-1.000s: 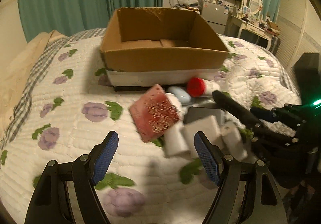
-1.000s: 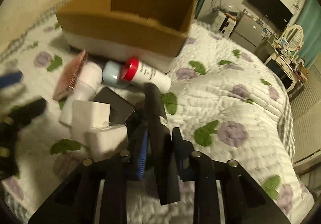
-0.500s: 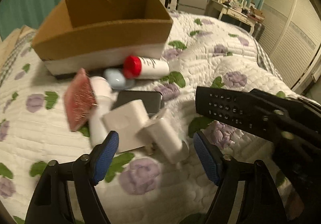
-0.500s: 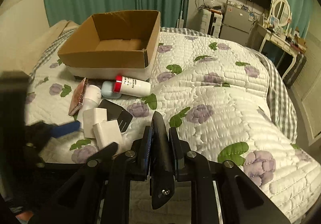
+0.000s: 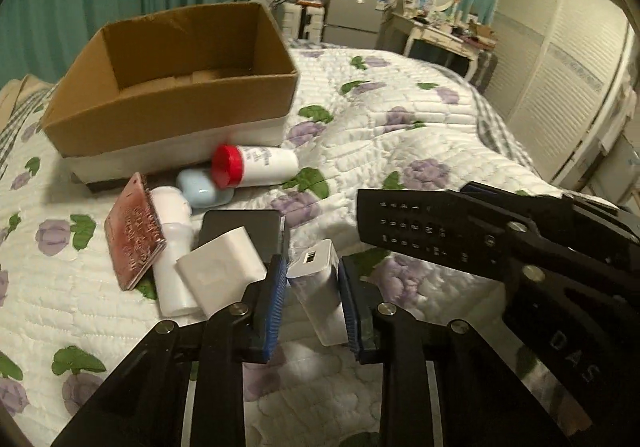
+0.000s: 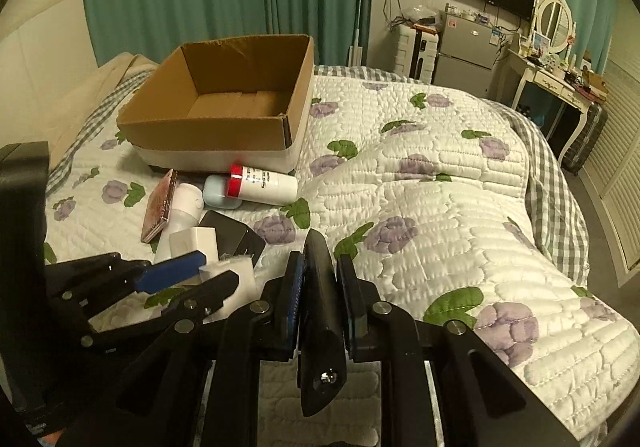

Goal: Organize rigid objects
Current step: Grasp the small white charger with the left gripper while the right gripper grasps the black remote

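1. Left wrist view: the left gripper (image 5: 313, 301) has its blue-padded jaws drawn in narrow on a small white charger block (image 5: 320, 293), one pad against each side; the block tilts with its port end pointing away from the camera. The gripper reaches low over the quilted bed (image 5: 420, 135), just short of the pile: a white adapter (image 5: 222, 275) to its left on a black phone (image 5: 244, 231), a white bottle (image 5: 172, 259), a pink rectangular item (image 5: 134, 231), a pale blue case (image 5: 202, 193) and a red-capped bottle (image 5: 256, 167). The open cardboard box (image 5: 176, 115) sits behind the pile. The black remote (image 5: 428, 225) juts in from the right, held by the right gripper.

2. Right wrist view: the right gripper (image 6: 320, 287) is clamped narrow on the remote (image 6: 320, 303), held edge-up and pointing forward above the bed (image 6: 440, 187). The left gripper (image 6: 192, 279) lies low at the left, at the near edge of the pile. The box (image 6: 224, 127) stands farther back to the left.
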### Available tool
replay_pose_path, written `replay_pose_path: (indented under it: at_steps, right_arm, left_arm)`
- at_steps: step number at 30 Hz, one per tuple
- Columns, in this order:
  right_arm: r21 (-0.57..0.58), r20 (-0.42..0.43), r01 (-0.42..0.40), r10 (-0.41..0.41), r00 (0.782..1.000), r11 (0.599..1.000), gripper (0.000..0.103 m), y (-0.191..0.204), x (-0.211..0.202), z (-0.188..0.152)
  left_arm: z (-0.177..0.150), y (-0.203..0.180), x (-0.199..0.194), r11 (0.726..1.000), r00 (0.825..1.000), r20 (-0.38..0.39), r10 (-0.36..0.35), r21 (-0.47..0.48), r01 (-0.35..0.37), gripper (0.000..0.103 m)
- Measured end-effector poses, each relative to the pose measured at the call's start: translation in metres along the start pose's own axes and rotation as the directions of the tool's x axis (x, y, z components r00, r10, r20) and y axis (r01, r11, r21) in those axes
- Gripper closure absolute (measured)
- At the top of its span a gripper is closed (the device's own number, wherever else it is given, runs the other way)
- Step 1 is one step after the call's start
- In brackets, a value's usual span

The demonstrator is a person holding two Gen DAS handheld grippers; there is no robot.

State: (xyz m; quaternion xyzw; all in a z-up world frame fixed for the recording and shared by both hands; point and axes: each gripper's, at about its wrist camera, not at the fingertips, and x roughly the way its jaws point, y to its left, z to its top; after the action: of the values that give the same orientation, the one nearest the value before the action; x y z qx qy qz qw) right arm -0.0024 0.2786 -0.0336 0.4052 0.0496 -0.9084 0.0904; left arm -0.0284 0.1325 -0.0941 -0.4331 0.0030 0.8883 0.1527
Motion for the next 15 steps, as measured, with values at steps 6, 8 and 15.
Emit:
replay_pose_path:
  at_steps: [6,8,15]
  right_arm:
    - [0.006,0.001,-0.001,0.001,1.0,1.0,0.087,-0.003,-0.001,-0.001]
    - [0.015,-0.003,-0.006,0.006,1.0,1.0,0.087,-0.005,0.001,-0.001]
    - [0.015,0.0,-0.01,0.01,1.0,1.0,0.087,-0.005,0.0,-0.002]
  left_arm:
    - [-0.001,0.005,0.026,0.998,0.999,-0.011,0.038,-0.046,-0.038,0.07]
    - [-0.001,0.007,0.028,0.998,1.0,-0.011,0.015,-0.057,-0.015,0.069]
    - [-0.01,0.002,0.042,0.998,0.997,-0.066,-0.046,-0.056,0.043,0.077]
